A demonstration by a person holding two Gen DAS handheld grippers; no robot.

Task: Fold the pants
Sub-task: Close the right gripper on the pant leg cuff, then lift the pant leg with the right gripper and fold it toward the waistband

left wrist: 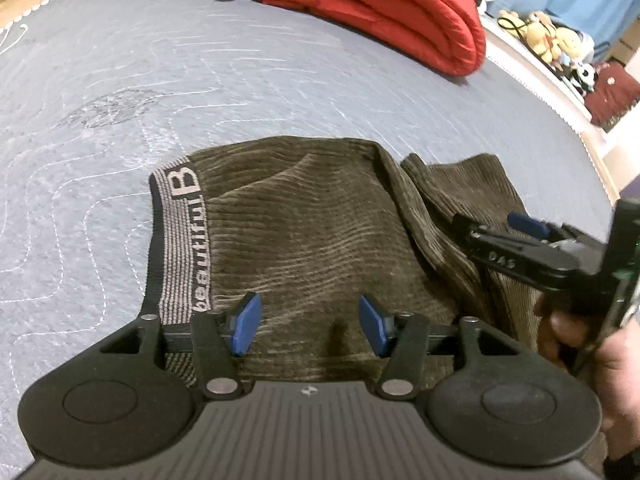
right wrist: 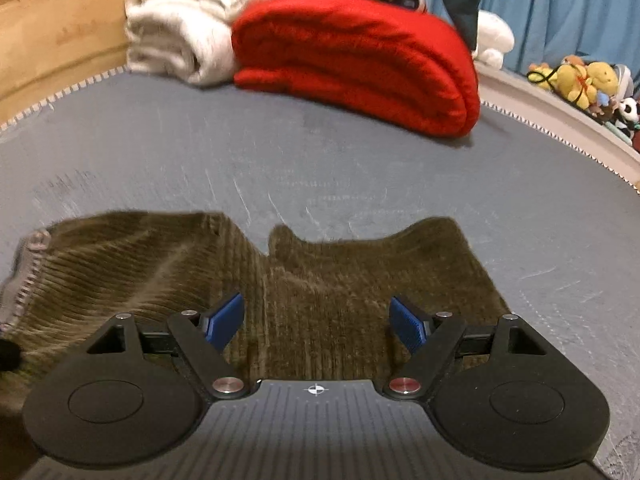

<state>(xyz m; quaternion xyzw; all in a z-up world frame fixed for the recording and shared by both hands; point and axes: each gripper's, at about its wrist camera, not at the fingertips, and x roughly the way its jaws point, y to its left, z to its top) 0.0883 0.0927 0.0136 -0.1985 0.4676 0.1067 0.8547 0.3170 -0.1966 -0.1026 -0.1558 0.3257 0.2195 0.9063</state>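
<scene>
Both tongs (left wrist: 308, 326) (right wrist: 318, 324) open; pants (left wrist: 304, 232) btm cut off.

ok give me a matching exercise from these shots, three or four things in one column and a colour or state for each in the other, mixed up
Things:
1. pants
2. blanket
3. towel
4. left gripper

Colour or state:
A. red, folded
B. open, over the cloth
C. olive corduroy, lying on the mat
D. cream

Pairs: 1-C, 2-A, 3-D, 4-B
</scene>
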